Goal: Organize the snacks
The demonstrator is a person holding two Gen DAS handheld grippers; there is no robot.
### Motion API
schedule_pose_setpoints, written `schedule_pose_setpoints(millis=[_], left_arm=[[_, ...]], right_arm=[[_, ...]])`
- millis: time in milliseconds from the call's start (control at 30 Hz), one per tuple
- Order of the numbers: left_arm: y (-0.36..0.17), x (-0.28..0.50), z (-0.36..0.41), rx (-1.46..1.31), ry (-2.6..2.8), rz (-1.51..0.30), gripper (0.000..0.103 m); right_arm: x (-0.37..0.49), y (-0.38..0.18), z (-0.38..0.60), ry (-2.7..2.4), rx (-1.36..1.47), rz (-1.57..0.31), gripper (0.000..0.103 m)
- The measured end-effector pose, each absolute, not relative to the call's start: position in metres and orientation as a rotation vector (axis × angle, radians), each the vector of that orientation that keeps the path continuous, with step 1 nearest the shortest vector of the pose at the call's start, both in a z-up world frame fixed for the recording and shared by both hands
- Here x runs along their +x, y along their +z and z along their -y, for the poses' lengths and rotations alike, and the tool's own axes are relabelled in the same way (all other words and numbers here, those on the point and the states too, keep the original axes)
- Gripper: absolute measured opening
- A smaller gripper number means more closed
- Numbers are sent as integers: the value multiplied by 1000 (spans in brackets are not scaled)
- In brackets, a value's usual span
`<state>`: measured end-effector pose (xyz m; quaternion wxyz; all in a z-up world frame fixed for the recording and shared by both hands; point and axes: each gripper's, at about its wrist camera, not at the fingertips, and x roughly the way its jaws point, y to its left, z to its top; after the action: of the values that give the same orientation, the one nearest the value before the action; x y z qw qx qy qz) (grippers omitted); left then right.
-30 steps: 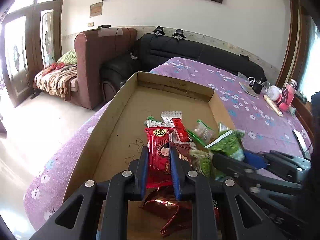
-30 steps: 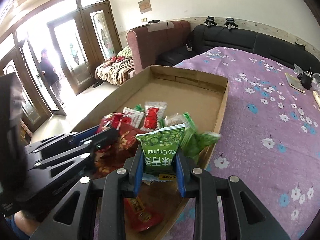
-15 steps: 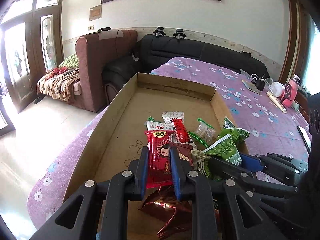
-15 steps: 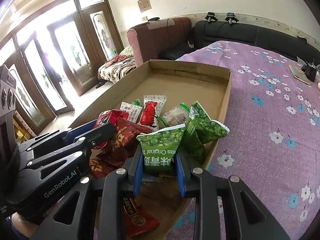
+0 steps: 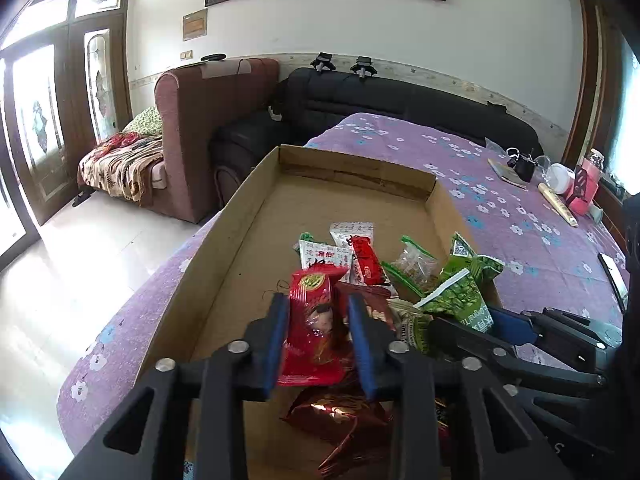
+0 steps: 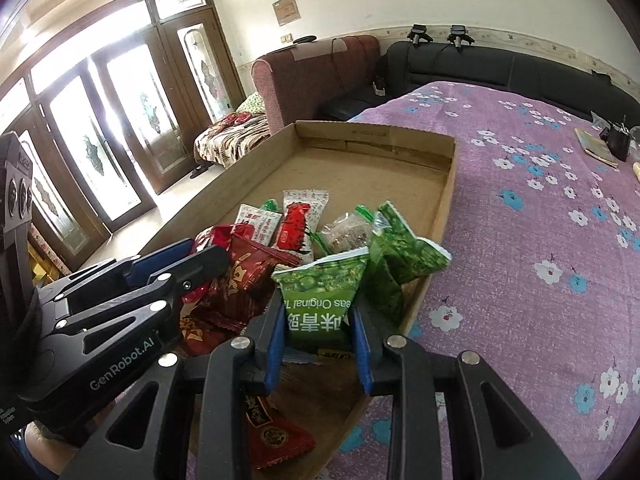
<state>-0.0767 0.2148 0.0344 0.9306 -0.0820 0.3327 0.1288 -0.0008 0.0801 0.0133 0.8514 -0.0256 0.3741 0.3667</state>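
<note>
Standing upright between the blue pads of the left gripper (image 5: 319, 330), the red snack packet (image 5: 314, 332) keeps its long axis vertical, printed face toward the camera; the jaws have just been opening, with a gap at the right pad, so the grasp looks released. The right gripper (image 6: 317, 330), beside it and likewise angled down, has also eased slightly, though its pads appear to touch the sides of the green pea packet (image 6: 320, 300), which stands upright, lettering upside down. Both packets sit over the near end of the cardboard tray (image 5: 240, 224), among other loose snacks (image 5: 360, 256), on the purple flowered cloth (image 6: 540, 216).
</note>
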Motion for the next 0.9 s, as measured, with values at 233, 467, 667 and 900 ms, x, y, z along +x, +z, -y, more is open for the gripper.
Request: schedule_pose_setpoints(millis=[233, 467, 667, 900], left_arm=[[35, -77, -216, -170, 270, -686, 45], [34, -77, -219, -189, 273, -687, 47], [35, -79, -223, -207, 282, -683, 47], [33, -84, -238, -283, 307, -682, 55]], right_arm=[[-1, 13, -79, 791, -56, -787, 38], [-1, 13, -78, 816, -35, -787, 42], [-1, 13, -77, 842, -20, -785, 48], [-10, 22, -72, 844, -23, -700, 94]])
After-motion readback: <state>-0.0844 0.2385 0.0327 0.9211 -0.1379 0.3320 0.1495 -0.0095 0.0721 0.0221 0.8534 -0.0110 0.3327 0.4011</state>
